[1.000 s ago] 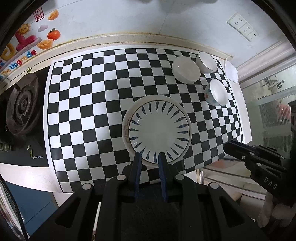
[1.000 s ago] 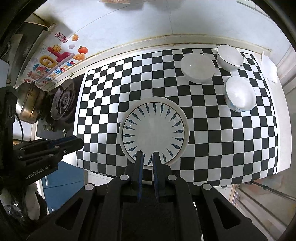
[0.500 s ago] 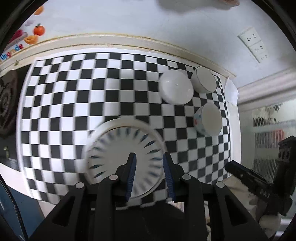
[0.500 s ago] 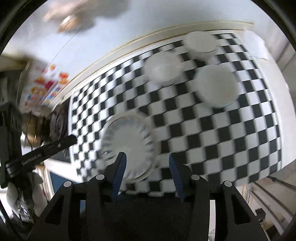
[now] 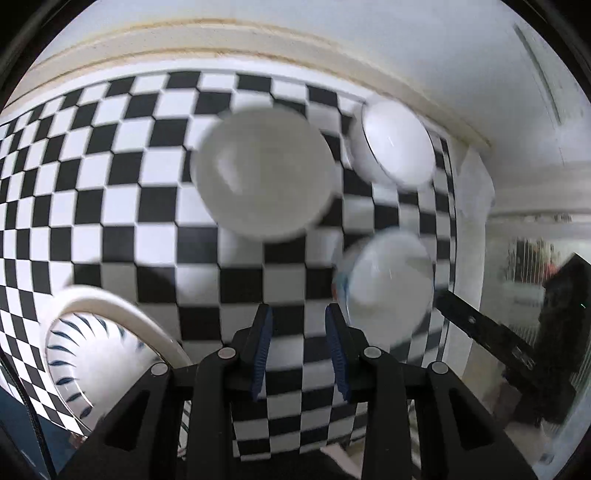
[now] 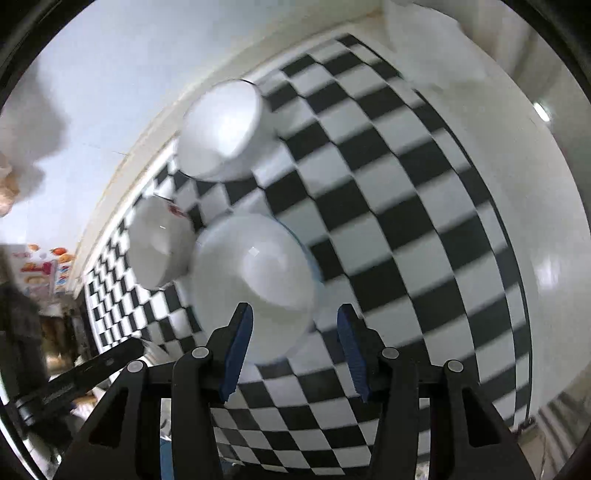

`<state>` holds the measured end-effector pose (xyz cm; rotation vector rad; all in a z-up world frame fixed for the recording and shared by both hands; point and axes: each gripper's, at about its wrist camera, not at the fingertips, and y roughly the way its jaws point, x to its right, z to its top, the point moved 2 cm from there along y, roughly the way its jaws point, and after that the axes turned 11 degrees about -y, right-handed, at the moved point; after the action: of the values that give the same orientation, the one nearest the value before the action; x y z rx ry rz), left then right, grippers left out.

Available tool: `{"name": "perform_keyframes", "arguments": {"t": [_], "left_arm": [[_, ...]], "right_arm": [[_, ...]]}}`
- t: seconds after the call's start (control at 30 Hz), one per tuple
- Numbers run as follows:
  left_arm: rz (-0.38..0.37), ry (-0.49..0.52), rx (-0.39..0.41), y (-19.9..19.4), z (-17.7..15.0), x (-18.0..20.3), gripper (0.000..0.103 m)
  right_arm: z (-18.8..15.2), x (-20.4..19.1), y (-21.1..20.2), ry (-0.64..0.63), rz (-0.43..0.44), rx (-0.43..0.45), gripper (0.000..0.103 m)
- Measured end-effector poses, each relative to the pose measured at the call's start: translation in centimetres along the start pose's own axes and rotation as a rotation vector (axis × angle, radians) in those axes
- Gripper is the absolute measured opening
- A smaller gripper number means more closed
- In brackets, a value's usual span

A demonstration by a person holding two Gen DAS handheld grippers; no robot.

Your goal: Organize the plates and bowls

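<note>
Three white bowls stand on the checkered counter. In the left wrist view a wide white bowl is ahead, a dark-rimmed bowl at the back right, a patterned bowl just right of my open, empty left gripper. A leaf-patterned plate on a larger white plate lies lower left. In the right wrist view my open, empty right gripper hovers over the near edge of the patterned bowl; two other bowls stand behind.
A white wall runs along the counter's far edge. The counter's right edge drops off by a glass door. The right gripper's arm shows at the right of the left view; the left gripper shows lower left in the right view.
Both grippers have opened and moved forward and right, away from the stacked plates toward the bowls. The bowls now look much larger and nearer; the plates have slid to the lower left.
</note>
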<state>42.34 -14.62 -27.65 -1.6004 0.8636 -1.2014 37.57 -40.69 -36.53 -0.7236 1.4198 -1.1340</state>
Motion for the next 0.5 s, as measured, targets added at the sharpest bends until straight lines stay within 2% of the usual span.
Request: {"name": "perform_keyframes", "arguments": {"t": [0.13, 0.2, 0.3, 0.33, 0.43, 0.5], "left_arm": [[0.015, -0.099, 0.051, -0.7, 4.0, -2.1, 0.027], [0.031, -0.111, 0.045, -0.2, 5.6, -2.9, 0.027], [0.045, -0.122, 0.005, 2.0, 7.9, -3.7, 0.027], [0.041, -0.129, -0.013, 2.7, 8.5, -4.0, 0.030], [0.039, -0.116, -0.053, 4.9, 9.9, -4.2, 0.028], [0.050, -0.090, -0.059, 5.6, 10.1, -4.1, 0.027]], "right_arm": [[4.0, -3.8, 0.0, -0.119, 0.079, 0.018, 0.051], [6.2, -6.4, 1.3, -0.186, 0.099, 0.001, 0.051], [9.1, -9.1, 5.0, -0.235, 0.115, -0.077, 0.051], [9.6, -10.0, 6.2, -0.241, 0.122, -0.107, 0.051], [10.8, -11.4, 10.1, -0.257, 0.105, -0.196, 0.050], [11.0, -11.6, 12.3, -0.253, 0.082, -0.235, 0.042]]}}
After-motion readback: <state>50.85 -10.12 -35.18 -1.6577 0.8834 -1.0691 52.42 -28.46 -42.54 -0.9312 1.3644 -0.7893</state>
